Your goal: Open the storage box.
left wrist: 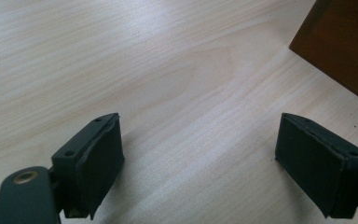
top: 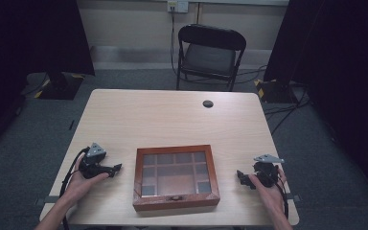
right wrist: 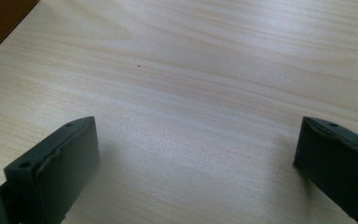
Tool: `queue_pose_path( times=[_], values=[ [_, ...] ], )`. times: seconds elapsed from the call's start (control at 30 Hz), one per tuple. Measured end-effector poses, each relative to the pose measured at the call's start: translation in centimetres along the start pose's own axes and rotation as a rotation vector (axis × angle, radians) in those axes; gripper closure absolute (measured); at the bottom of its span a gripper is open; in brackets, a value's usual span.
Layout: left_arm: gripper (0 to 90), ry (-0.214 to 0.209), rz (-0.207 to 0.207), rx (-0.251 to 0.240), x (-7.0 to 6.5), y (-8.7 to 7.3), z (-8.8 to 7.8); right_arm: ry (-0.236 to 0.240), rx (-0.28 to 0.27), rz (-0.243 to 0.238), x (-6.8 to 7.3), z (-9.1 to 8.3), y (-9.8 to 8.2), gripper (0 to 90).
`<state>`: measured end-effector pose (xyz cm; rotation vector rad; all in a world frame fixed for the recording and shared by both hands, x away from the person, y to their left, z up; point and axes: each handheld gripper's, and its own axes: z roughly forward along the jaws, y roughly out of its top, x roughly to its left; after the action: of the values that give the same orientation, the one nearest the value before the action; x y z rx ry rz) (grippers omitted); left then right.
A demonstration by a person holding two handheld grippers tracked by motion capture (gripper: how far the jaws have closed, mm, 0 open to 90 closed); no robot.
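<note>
Resting low on the counter, my left tool sits in my left hand, its tips pointing inward at the wooden box; jaws spread wide, nothing between them. My right tool, in my right hand, mirrors it from the other side, jaws likewise wide and empty. Box: lidded with glass, compartments visible beneath, lying closed at the near counter edge between both tools, apart from each. In the left gripper view a box corner shows ahead to one side. Bare wood lies around both tools; the far half of the counter is open. Folding chair stands beyond.
</note>
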<state>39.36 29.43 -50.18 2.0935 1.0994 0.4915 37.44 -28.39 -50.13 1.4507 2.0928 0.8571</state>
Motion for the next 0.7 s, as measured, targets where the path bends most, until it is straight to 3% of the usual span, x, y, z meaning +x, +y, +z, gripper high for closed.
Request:
queue_pose_path(
  times=[0.27,0.33,0.37,0.4,0.47,0.53,0.6,0.7],
  values=[
    [13.8,-0.002,-0.002,0.003,0.0,0.0,0.0,-0.019,0.01,0.022,0.2,0.0,0.2,0.3],
    [13.8,-0.002,-0.005,0.001,0.0,0.0,0.0,-0.01,0.008,0.01,0.3,-0.1,0.3,6.2],
    [13.8,-0.003,-0.008,0.001,0.0,0.0,0.0,-0.007,0.007,0.01,0.3,-0.3,0.4,15.5],
    [13.8,-0.003,-0.008,0.0,0.0,0.0,0.0,0.007,-0.006,0.005,0.3,-0.5,0.5,23.6],
    [13.8,-0.002,-0.002,0.003,0.0,0.0,0.0,0.026,-0.014,0.012,0.5,-0.7,0.7,16.1],
    [13.8,-0.003,-0.005,0.003,0.0,0.0,0.0,0.055,-0.002,0.014,0.5,-0.9,0.9,23.1],
    [13.8,-0.003,-0.004,0.002,0.0,0.0,0.0,0.094,-0.02,0.032,0.5,-1.2,1.1,24.6],
    [13.8,-0.004,-0.001,0.003,0.0,0.0,0.0,0.138,-0.026,0.017,0.9,-1.6,1.6,29.6]
  ],
)
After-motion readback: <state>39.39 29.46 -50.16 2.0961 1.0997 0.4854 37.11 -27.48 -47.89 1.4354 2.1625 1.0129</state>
